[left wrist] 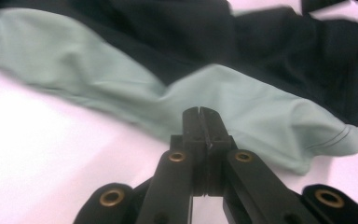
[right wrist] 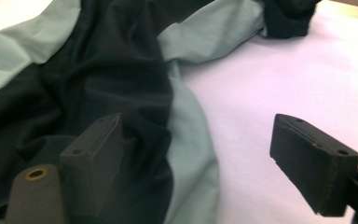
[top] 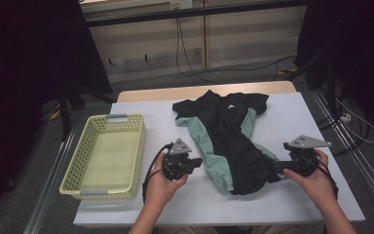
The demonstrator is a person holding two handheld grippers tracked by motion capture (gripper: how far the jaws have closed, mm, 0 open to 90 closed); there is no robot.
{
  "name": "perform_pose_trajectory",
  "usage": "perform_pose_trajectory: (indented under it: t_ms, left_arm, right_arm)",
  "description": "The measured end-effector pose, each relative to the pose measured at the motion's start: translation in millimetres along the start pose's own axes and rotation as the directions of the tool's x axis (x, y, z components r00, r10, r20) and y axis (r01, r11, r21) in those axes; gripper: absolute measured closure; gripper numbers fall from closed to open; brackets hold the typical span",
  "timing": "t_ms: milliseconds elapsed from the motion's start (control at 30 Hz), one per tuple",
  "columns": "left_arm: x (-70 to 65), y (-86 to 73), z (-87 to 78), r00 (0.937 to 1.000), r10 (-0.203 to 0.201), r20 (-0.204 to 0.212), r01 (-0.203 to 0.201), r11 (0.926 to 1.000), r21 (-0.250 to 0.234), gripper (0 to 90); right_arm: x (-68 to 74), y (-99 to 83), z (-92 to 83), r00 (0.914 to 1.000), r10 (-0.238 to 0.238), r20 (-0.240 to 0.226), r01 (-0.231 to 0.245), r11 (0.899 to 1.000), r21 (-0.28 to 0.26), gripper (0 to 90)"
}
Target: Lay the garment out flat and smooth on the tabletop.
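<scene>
The left gripper (left wrist: 199, 122), jaws pressed together on nothing, is hovering beside the crumpled black-and-mint shirt (top: 226, 141) lying mid-table; the right gripper (right wrist: 193, 163) is gaping at its hem. Folding isn't started; the basket (top: 84, 187) is waiting.

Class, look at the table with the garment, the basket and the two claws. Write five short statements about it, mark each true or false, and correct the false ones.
1. The left claw has its jaws closed together. True.
2. The left claw grips the garment. False: nothing is between its jaws.
3. The basket holds folded clothes. False: it is empty.
4. The right claw has its jaws wide apart. True.
5. The garment is black and red. False: it is black and pale green.
</scene>
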State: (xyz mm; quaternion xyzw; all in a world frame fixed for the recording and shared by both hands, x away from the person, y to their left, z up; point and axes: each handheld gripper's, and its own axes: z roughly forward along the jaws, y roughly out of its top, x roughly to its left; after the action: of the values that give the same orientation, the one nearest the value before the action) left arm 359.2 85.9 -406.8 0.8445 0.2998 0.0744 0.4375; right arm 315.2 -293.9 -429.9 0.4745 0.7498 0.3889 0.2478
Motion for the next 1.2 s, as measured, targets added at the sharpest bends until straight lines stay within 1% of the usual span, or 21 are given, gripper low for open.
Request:
perform_pose_trajectory:
  t_ms: [33, 100, 167, 267, 300, 333, 400, 533, 567, 600, 667, 700, 767, 833, 900, 967, 1000, 1067, 1133, 1167, 1200]
  left_arm:
    - [3.8, -1.1, -2.9, 0.9999, -0.013, -0.006, 0.012, 0.9999, -0.009, 90.0]
    - [6.9, -3.7, -2.7, 0.9995, -0.029, 0.015, 0.029, 0.9996, 0.003, 90.0]
    - [2.6, -4.6, 2.5, 0.9988, -0.034, 0.035, 0.035, 0.9992, -0.018, 90.0]
    - [-7.2, -1.2, 9.8, 0.9996, 0.009, 0.026, -0.009, 0.9994, -0.033, 65.0]
    - [-9.2, -0.2, 11.0, 0.9991, 0.002, 0.043, -0.001, 0.9995, -0.033, 60.5]
    - [-10.9, 0.6, 12.6, 0.9976, -0.021, 0.065, 0.023, 0.9991, -0.035, 55.5]
    - [-15.1, 1.2, 16.8, 0.9968, -0.017, 0.077, 0.020, 0.9994, -0.030, 51.9]
    - [-24.3, -1.8, 30.1, 0.9907, -0.015, 0.135, 0.016, 0.9999, -0.001, 44.4]
    - [-26.4, -3.4, 34.6, 0.9907, -0.017, 0.135, 0.017, 0.9998, 0.004, 42.5]
    - [-27.6, -4.6, 38.3, 0.9903, -0.016, 0.138, 0.013, 0.9996, 0.025, 44.2]
    - [-31.4, -7.3, 47.2, 0.9902, -0.013, 0.139, 0.010, 0.9997, 0.022, 46.8]
    - [-33.1, -8.2, 51.2, 0.9891, 0.000, 0.147, -0.005, 0.9993, 0.036, 51.4]
    - [-37.2, -10.1, 59.8, 0.9892, 0.043, 0.140, -0.052, 0.9965, 0.065, 55.1]
    - [-39.7, -12.8, 67.4, 0.9882, 0.059, 0.141, -0.075, 0.9915, 0.107, 64.5]
    - [-41.7, -15.1, 70.2, 0.9875, 0.090, 0.129, -0.105, 0.9882, 0.112, 72.2]
    - [-42.5, -14.3, 69.3, 0.9871, 0.105, 0.121, -0.120, 0.9852, 0.123, 80.5]
    - [-42.4, -14.5, 68.9, 0.9869, 0.108, 0.120, -0.123, 0.9848, 0.123, 82.8]
    - [-40.2, -14.3, 65.4, 0.9890, 0.087, 0.120, -0.102, 0.9863, 0.129, 84.5]
    - [-35.0, -13.9, 58.8, 0.9904, 0.059, 0.125, -0.073, 0.9917, 0.106, 84.8]
    - [-32.2, -12.9, 52.6, 0.9935, 0.057, 0.098, -0.068, 0.9921, 0.105, 84.8]
    - [-28.4, -11.9, 46.8, 0.9928, 0.058, 0.105, -0.068, 0.9929, 0.097, 84.8]
  right_arm:
    - [1.9, -0.4, 0.7, 0.9999, -0.009, -0.003, 0.009, 1.000, 0.003, 17.5]
    - [4.5, -1.8, 2.3, 0.9996, -0.027, -0.005, 0.028, 0.999, 0.017, 17.9]
    - [5.5, -2.8, 3.2, 0.9995, -0.032, -0.004, 0.032, 0.999, 0.021, 17.8]
    - [5.4, -2.3, 3.9, 0.9994, -0.034, -0.008, 0.034, 0.999, 0.021, 17.7]
    - [5.1, -2.3, 4.2, 0.9994, -0.033, -0.008, 0.033, 0.999, 0.019, 17.6]
    - [4.8, -2.5, 4.7, 0.9995, -0.030, -0.010, 0.030, 0.999, 0.019, 17.6]
    - [3.8, -3.6, 5.6, 0.9995, -0.030, -0.012, 0.031, 0.999, 0.021, 17.5]
    - [1.1, -5.5, 6.3, 0.9996, -0.027, -0.009, 0.028, 0.999, 0.027, 16.8]
    - [0.8, -5.6, 6.0, 0.9996, -0.025, -0.009, 0.025, 0.999, 0.027, 16.8]
    - [0.4, -5.8, 5.8, 0.9996, -0.026, -0.010, 0.026, 0.999, 0.027, 16.8]
    - [-0.1, -6.6, 5.6, 0.9997, -0.023, -0.011, 0.023, 0.999, 0.025, 16.9]
    - [-0.8, -7.1, 5.7, 0.9997, -0.024, -0.011, 0.024, 0.999, 0.025, 16.9]
    - [-3.1, -8.1, 5.3, 0.9997, -0.021, -0.010, 0.021, 0.999, 0.027, 16.9]
    - [-5.7, -9.1, 4.0, 0.9998, -0.019, -0.003, 0.019, 0.999, 0.028, 16.9]
    - [-7.7, -9.9, 1.9, 0.9998, -0.019, -0.002, 0.019, 0.999, 0.030, 17.0]
    - [-9.1, -9.9, -0.3, 0.9999, -0.015, -0.004, 0.015, 0.999, 0.034, 16.9]
    - [-9.8, -9.4, -1.1, 0.9999, -0.013, 0.000, 0.013, 0.999, 0.030, 16.9]
    - [-10.6, -7.7, -0.4, 1.0000, -0.006, -0.001, 0.006, 1.000, 0.021, 17.0]
    - [-10.8, -5.8, 3.5, 0.9999, -0.012, -0.007, 0.012, 1.000, 0.025, 17.4]
    - [-10.5, -4.7, 5.2, 0.9999, -0.012, -0.010, 0.012, 1.000, 0.027, 17.5]
    - [-9.9, -2.9, 8.2, 0.9997, -0.018, -0.017, 0.019, 0.999, 0.029, 17.5]
